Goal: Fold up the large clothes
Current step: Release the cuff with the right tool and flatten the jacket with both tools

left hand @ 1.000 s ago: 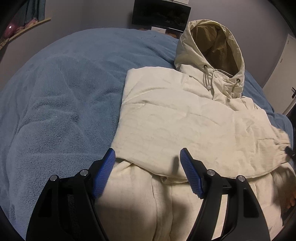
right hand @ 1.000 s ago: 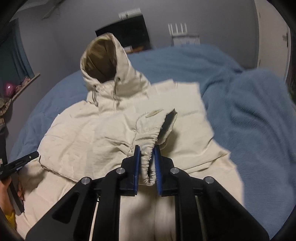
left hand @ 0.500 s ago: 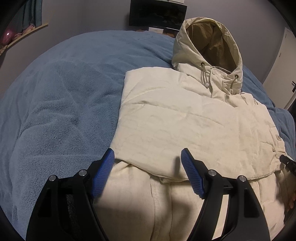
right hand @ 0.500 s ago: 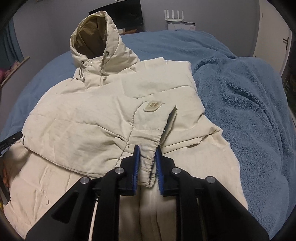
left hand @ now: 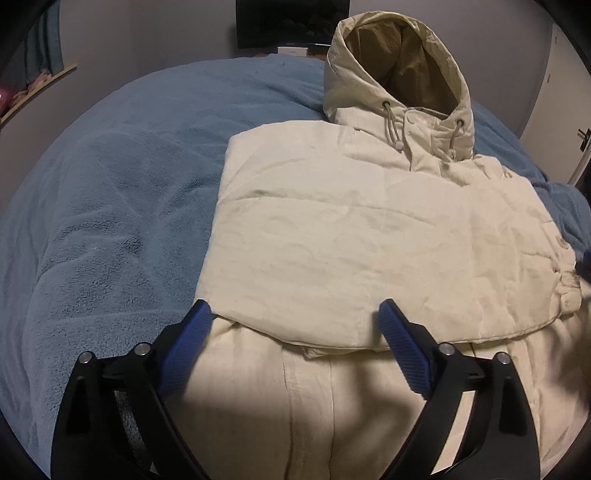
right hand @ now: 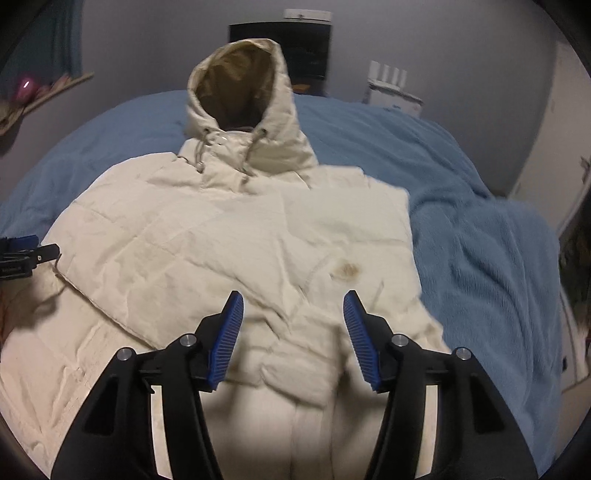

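A cream hooded jacket (left hand: 369, 240) lies front up on the bed, hood (left hand: 399, 55) at the far end and both sleeves folded across the chest. My left gripper (left hand: 295, 317) hovers over the folded left sleeve's lower edge. Its jaws are opening wide and nothing is between the pads. My right gripper (right hand: 293, 299) stands over the jacket front (right hand: 184, 240) with its jaws opening. The right sleeve's cuff (right hand: 295, 376) lies loose between them, clear of the pads. The left gripper (right hand: 22, 254) shows at the left edge of the right wrist view.
A blue fleece blanket (left hand: 110, 221) covers the bed around the jacket. A dark screen (left hand: 291, 22) stands against the far wall, with a white box with antennas (right hand: 391, 85) beside it. A door (left hand: 554, 92) is at the right and a shelf (right hand: 37, 92) at the left.
The right gripper opened and let go of the sleeve cuff, which now rests on the jacket front. The left gripper's jaws spread wider, and the left hand stayed about where it was.
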The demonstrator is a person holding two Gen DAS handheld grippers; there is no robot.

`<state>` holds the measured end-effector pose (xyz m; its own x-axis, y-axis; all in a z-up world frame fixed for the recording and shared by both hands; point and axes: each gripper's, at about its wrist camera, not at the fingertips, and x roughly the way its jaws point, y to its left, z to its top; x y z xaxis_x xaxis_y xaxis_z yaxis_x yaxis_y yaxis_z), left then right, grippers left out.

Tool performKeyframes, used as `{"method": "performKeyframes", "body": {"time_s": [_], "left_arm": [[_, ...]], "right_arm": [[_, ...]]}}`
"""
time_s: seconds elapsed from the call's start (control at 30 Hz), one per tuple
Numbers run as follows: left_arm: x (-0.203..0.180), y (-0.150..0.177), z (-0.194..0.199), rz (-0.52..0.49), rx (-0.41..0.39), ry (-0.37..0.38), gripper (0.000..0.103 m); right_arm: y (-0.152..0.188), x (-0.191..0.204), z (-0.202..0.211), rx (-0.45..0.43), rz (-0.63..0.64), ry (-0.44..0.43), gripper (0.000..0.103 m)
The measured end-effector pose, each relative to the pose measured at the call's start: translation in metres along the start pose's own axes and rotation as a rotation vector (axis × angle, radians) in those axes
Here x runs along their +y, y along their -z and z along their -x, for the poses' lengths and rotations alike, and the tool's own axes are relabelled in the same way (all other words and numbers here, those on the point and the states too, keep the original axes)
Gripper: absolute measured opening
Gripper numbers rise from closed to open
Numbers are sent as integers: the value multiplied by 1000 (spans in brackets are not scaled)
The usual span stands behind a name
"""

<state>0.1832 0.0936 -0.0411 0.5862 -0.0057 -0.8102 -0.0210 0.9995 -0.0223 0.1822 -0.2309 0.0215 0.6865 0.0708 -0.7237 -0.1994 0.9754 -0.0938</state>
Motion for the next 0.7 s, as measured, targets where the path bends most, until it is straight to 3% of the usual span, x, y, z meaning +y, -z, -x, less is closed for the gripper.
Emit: {"method": "performKeyframes", "body": {"time_s": [0.13,0.3,0.4,0.47,0.57,0.7], "left_arm": [[0,0,3,1,-14,-7,94],[-3,-1,3,-13,-19,-17,94],[-9,-4,18,-37,-76,-20,94],[-13,-10,27,-64,-87,19,96],[-23,-29,34,-117,-67,60,96],[-37,-67,35,-215,-49,31,96]], "right_arm": [[-26,5,1,-9,77,16,72],[-33,-3,-20,20,48,6,73],[-13,-8,-47,90,17,-5,73],[-2,-8,-61,139,22,-2,73],[-3,-9,-62,146,13,-16,74],[-13,-19,-58,161,-19,-69,74]]}}
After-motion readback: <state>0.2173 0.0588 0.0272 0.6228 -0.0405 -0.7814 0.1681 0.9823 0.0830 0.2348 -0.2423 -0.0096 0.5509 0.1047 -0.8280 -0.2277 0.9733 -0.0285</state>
